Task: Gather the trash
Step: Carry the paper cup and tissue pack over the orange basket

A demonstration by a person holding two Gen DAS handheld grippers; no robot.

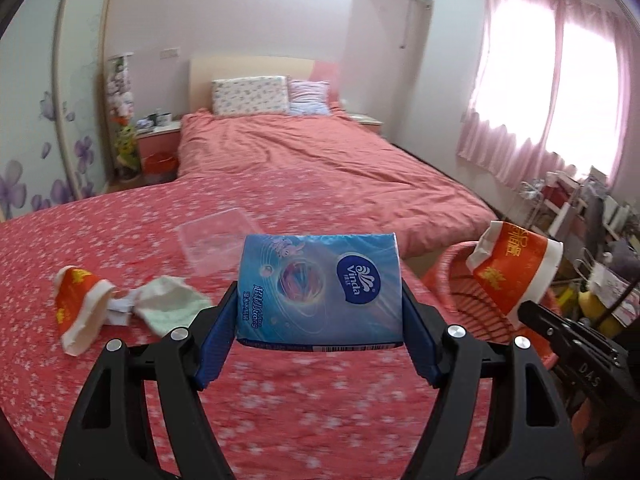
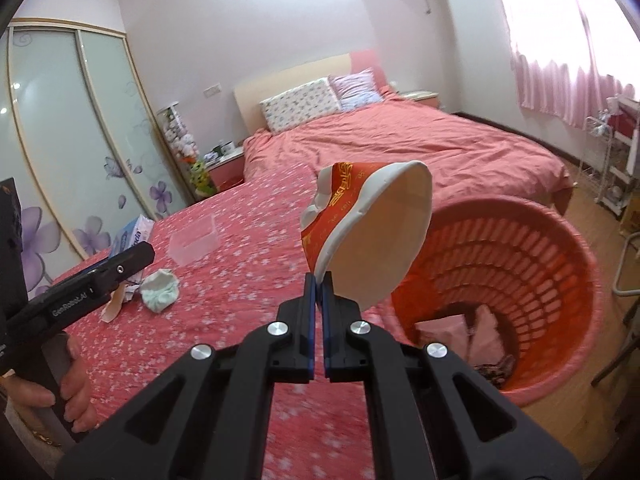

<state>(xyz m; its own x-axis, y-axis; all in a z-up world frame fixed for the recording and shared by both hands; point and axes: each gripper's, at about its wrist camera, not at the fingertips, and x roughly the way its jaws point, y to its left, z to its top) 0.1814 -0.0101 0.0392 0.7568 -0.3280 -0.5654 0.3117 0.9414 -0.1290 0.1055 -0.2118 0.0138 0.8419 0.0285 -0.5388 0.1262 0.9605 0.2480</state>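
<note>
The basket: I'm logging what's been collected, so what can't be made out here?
- Basket contents, right wrist view: dim pinkish and dark scraps, unidentifiable.
- Basket, left wrist view: mostly hidden behind the paper cup.
- Crushed cup, right wrist view: largely hidden by the left gripper.
- Bedside table items: too small.

Blue Vinda tissue pack [image 1: 320, 284] up off the floral bench, upright, label facing out; a crushed red paper cup [image 2: 360, 232] tilts over the red basket [image 2: 560, 248]; another squashed cup [image 1: 78, 304] lies beside a crumpled pale cloth [image 1: 168, 308] and clear box [image 1: 216, 236]
</note>
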